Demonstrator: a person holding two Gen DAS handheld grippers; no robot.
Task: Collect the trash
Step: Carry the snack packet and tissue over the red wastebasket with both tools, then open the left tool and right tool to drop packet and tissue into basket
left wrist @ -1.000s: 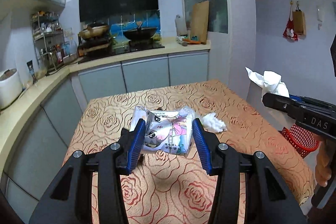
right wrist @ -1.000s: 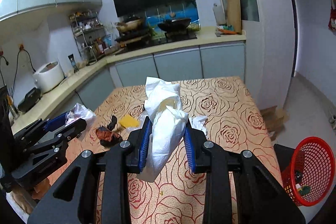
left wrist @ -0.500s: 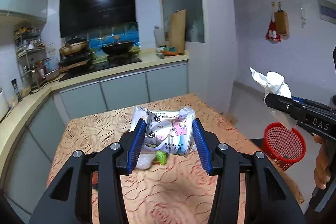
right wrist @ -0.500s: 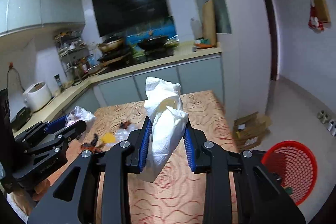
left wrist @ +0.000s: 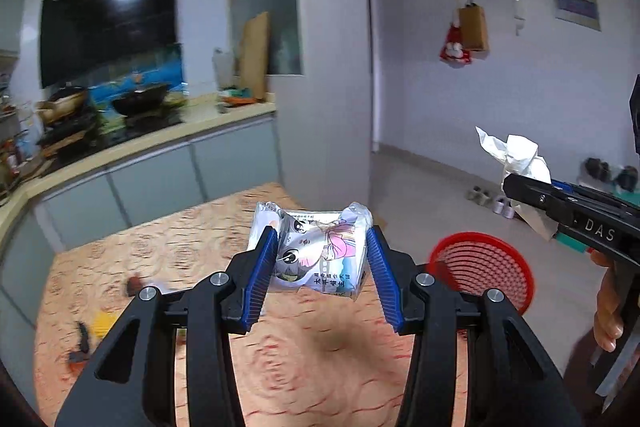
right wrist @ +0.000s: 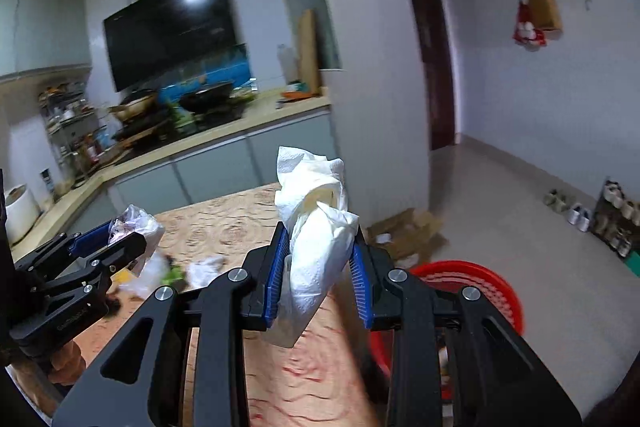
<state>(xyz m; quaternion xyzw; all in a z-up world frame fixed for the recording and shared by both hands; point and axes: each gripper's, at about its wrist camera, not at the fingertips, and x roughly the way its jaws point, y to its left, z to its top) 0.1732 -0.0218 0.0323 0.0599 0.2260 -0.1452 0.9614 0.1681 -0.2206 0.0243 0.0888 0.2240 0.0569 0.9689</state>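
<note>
Grippers hold one snack packet (left wrist: 320,255), one tissue wad (right wrist: 318,231); one red basket (left wrist: 482,267).

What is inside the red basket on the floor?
In the right wrist view the red basket is mostly covered by the right gripper. One small pale scrap shows through; the rest of its bottom is hidden.

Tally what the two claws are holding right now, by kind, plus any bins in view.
Printed snack wrapper, in the left claw: 1
White paper tissue wad, in the right claw: 1
Red mesh bin: 1
Total: 3
</note>
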